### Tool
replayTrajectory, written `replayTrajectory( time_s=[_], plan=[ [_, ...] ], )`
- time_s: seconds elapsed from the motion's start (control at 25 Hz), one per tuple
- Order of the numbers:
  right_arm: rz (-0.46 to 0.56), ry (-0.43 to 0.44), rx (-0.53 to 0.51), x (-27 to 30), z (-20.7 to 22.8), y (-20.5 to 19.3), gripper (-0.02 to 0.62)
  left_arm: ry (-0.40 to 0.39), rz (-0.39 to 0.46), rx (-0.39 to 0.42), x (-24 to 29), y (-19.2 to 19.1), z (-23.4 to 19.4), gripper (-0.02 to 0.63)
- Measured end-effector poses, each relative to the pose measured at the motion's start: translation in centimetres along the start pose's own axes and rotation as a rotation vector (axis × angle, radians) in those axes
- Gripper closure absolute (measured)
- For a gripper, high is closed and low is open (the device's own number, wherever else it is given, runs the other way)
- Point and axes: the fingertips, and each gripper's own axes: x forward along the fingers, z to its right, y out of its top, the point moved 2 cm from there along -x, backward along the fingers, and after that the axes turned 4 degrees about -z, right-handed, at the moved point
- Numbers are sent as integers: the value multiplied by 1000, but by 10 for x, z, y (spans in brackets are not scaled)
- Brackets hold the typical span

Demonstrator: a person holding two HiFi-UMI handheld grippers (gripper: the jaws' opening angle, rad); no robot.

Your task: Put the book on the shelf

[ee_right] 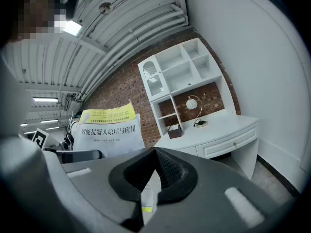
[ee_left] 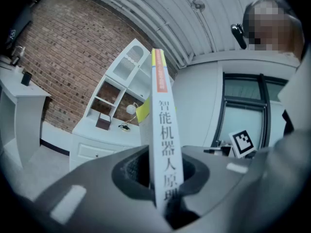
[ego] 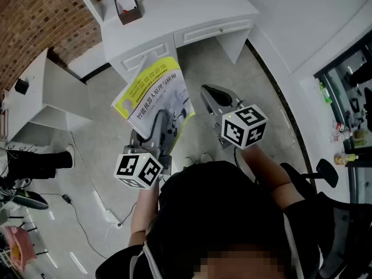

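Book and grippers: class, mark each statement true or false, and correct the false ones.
1. The left gripper grips the book. True.
2. The right gripper holds the book too. False: the right gripper's jaws are together with nothing between them.
3. The book stands on the shelf. False: it is held in the air, away from the shelf.
4. A small brown box stands on the desk. True.

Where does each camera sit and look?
Head view: on the head, looking down at the book; hair and arms show.
Left gripper view: on the left hand-held gripper, facing the shelf; jaws clamp the book.
Right gripper view: on the right hand-held gripper, facing the shelf; jaws shut, empty.
Gripper views share book and shelf.
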Motion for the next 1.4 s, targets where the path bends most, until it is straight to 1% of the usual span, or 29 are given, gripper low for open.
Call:
replayTrajectory(
  time_s=[0.36,0.56,0.76,1.04,1.28,1.4],
  plan=[
    [0,-10,1,0,-1,0,600,-5,-13,5,-2,-1,-1,541],
    [34,15,24,3,-4,5,600,-12,-14,10,-2,0,-2,541],
    [30,28,21,4,-9,2,600,-14,-10,13,-3,0,-2,541],
    [-2,6,39,27,-26,-5,600,-25,-20,31,-14,8,-28,541],
    [7,-20,31,38,-37,-5,600,-45,-27,52,-23,12,-43,541],
    [-2,-18,40,46,-41,-10,600,-42,-31,49,-24,12,-52,541]
  ],
)
